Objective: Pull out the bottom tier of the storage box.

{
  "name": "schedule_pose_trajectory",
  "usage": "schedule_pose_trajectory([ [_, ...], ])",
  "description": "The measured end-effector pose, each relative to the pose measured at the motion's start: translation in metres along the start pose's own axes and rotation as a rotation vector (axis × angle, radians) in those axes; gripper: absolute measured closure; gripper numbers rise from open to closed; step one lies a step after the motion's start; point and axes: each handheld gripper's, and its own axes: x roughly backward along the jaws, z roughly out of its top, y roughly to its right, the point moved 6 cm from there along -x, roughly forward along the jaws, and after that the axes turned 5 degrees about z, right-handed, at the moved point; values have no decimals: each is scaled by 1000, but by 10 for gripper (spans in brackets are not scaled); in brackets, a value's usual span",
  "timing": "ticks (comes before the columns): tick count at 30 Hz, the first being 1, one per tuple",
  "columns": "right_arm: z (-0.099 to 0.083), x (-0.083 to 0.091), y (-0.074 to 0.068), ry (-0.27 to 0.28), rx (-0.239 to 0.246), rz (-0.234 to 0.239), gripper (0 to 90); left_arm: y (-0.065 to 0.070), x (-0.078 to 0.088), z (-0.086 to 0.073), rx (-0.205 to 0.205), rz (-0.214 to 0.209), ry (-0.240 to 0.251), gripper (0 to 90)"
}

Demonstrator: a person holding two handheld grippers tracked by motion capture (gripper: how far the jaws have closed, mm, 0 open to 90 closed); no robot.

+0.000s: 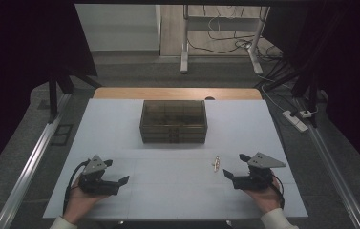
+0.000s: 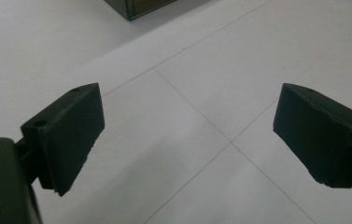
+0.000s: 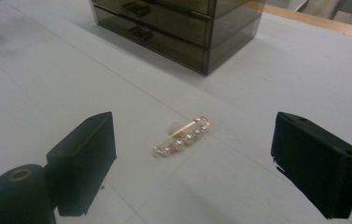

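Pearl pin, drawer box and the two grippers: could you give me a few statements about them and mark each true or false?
1. The pin lies on the table, ahead of the right gripper. True.
2. The right gripper is shut on the pin. False: its jaws stand wide apart, and the pin lies free between and beyond them.
3. The drawer box stands at the far middle of the table. True.
4. One drawer of the box is pulled out. False: the drawers seen in the right gripper view sit flush.
5. The left gripper holds a pearl. False: its jaws are open with bare table between them.
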Motion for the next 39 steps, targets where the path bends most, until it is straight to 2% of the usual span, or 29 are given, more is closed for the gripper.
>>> schedule_pose_trajectory([
  [9,6,-5,-16,12,21,26,147,3,1,1,1,-5,5,88],
  [15,6,-8,-18,8,10,33,150,2,-1,0,2,-9,0,89],
  [30,6,-21,-33,-14,42,54,152,4,1,-2,1,-8,-4,90],
  [39,6,-27,-39,-18,44,65,152,3,0,-3,0,-4,-6,90],
])
